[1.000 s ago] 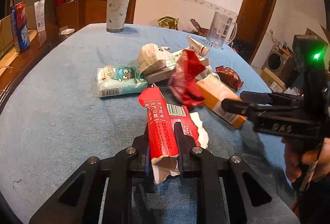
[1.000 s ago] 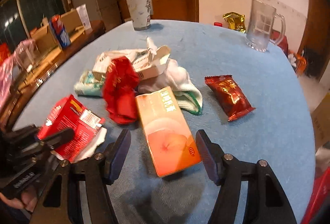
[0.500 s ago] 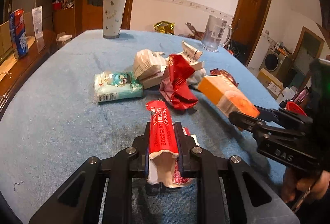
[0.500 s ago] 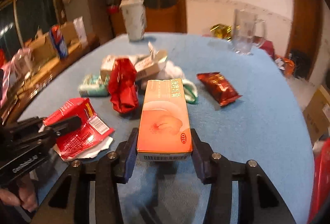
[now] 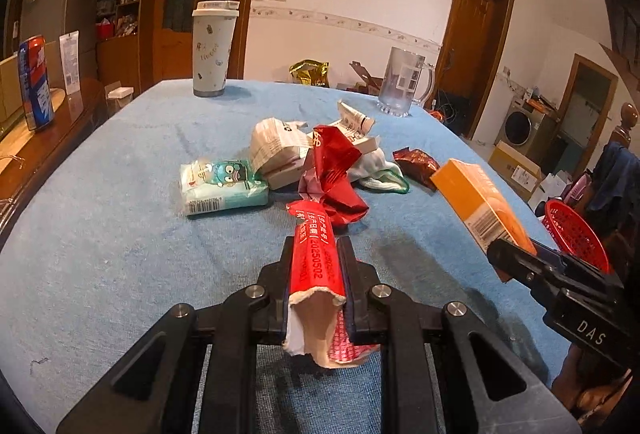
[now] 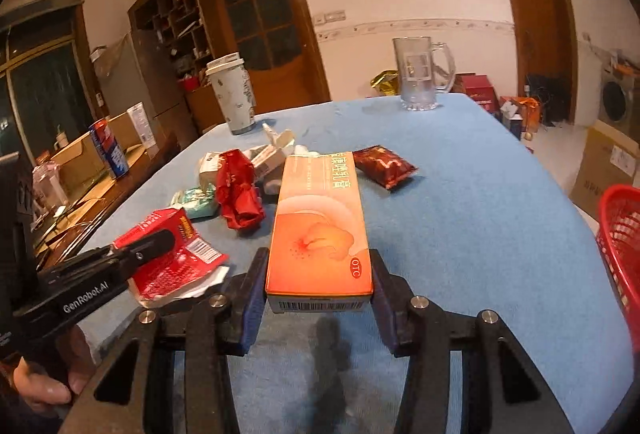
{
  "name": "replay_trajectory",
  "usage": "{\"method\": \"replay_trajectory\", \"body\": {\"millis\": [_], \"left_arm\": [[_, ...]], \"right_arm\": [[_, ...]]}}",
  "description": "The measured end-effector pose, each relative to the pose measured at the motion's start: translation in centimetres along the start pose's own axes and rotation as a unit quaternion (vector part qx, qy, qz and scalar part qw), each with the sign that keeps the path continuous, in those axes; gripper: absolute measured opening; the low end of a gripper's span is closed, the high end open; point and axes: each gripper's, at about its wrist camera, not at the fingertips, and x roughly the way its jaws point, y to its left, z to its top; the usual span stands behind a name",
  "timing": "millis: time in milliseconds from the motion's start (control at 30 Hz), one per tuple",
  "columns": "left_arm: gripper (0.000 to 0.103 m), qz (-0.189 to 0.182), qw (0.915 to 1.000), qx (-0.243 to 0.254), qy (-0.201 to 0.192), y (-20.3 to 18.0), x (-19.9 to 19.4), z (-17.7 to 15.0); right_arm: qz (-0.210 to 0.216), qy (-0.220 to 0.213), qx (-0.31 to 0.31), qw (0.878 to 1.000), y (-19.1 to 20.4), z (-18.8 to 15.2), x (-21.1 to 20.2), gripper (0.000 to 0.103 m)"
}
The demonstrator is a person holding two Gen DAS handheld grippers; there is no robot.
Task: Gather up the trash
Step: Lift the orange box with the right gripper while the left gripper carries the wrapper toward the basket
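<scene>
Wrapper [image 5: 316, 266], red and torn, sits clamped in the left tool [image 5: 316, 262], its lower end hidden; right tool [image 6: 318, 274] grips an orange box [image 6: 320, 230] above the table [image 6: 480, 234], basket [image 6: 620, 234] cut off.

I see a blue cloth [image 5: 120, 202] on the table. The wrapper [image 5: 314, 258] in my left gripper [image 5: 316, 266] is red with white print and a pale torn lining. My right gripper [image 6: 316, 286], black with blue pads, holds an orange box [image 6: 320, 230] with a peach blotch and white barcode end. A crumpled foil [image 5: 332, 178] is shiny red, the packet [image 6: 384, 166] dark red. The tissue pack [image 5: 222, 186] is mint green with a teal cartoon face. The cup [image 5: 212, 50] is white, speckled with small motifs; the basket [image 6: 620, 234] red mesh
</scene>
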Motion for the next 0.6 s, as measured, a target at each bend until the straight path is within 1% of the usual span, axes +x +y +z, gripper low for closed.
{"method": "replay_trajectory", "body": {"millis": [67,133,233,300,367,600], "left_arm": [[0.018,0.009,0.9999,0.005,-0.007,-0.4,-0.3,-0.1],[0.018,0.005,0.9999,0.006,-0.011,-0.7,-0.6,-0.2],[0.018,-0.001,0.9999,0.009,-0.013,-1.3,-0.7,-0.3],[0.018,0.001,0.9996,0.014,-0.023,-1.5,-0.7,-0.2],[0.018,0.005,0.9994,0.017,-0.029,-1.7,-1.0,-0.1],[0.018,-0.003,0.9990,0.020,-0.040,-2.4,-2.6,0.3]], "right_arm": [[-0.001,-0.004,0.003,1.000,-0.1,0.0,-0.5,0.051],[-0.008,-0.005,0.003,1.000,-0.1,-0.3,-0.5,0.051],[-0.003,-0.009,0.012,1.000,-0.5,-0.3,-0.6,0.051],[-0.002,-0.016,0.020,1.000,-0.9,-0.3,-0.8,0.051],[0.001,-0.022,0.016,1.000,-0.7,-0.4,-1.0,0.051],[0.001,-0.027,0.010,1.000,-0.6,-0.5,-1.2,0.051]]}}
